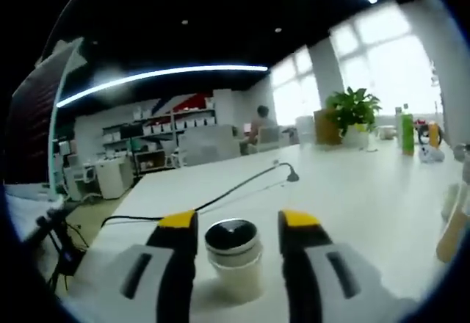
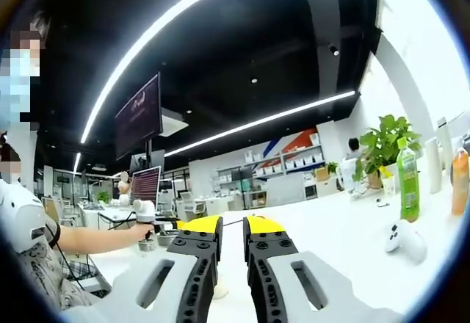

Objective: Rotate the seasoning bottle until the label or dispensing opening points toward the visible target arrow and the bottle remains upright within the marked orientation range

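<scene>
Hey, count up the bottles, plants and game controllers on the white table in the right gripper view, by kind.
Green bottle: 1
Orange bottle: 1
Potted plant: 1
White game controller: 1
Total: 4

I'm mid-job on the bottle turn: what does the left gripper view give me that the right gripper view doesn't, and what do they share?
Left gripper view: the small white seasoning bottle with a dark shiny lid stands upright between the open jaws of the left gripper, and a black cable runs across the table.

Right gripper view: the right gripper, its jaws nearly together with nothing between them, a white game controller, and a seated person's forearm.

Both: the white table, potted green plant, green drink bottle.
</scene>
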The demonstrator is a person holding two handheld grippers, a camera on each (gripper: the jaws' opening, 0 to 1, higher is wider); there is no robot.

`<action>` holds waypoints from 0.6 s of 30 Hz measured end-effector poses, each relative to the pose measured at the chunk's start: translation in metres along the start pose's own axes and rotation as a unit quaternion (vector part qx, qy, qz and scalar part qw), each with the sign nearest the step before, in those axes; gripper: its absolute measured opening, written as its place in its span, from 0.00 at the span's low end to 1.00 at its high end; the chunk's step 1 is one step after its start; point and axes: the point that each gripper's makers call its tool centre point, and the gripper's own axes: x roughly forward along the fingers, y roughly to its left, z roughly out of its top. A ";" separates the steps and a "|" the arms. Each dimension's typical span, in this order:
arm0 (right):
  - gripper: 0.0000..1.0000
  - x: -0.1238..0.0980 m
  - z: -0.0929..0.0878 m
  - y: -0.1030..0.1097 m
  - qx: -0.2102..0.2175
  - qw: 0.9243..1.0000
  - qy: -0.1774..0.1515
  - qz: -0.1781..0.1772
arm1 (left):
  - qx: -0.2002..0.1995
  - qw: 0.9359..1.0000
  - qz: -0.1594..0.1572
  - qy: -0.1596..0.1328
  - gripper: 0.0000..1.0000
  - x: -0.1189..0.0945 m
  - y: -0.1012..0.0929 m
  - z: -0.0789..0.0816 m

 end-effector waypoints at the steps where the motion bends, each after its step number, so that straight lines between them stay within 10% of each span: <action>1: 0.10 -0.001 0.002 -0.001 0.000 1.000 -0.003 -0.001 | 0.002 1.000 -0.001 -0.001 0.45 0.000 -0.001 0.000; 18: 0.10 -0.003 0.003 -0.005 0.004 1.000 -0.011 -0.009 | -0.054 0.998 -0.001 0.010 0.34 -0.006 -0.010 -0.017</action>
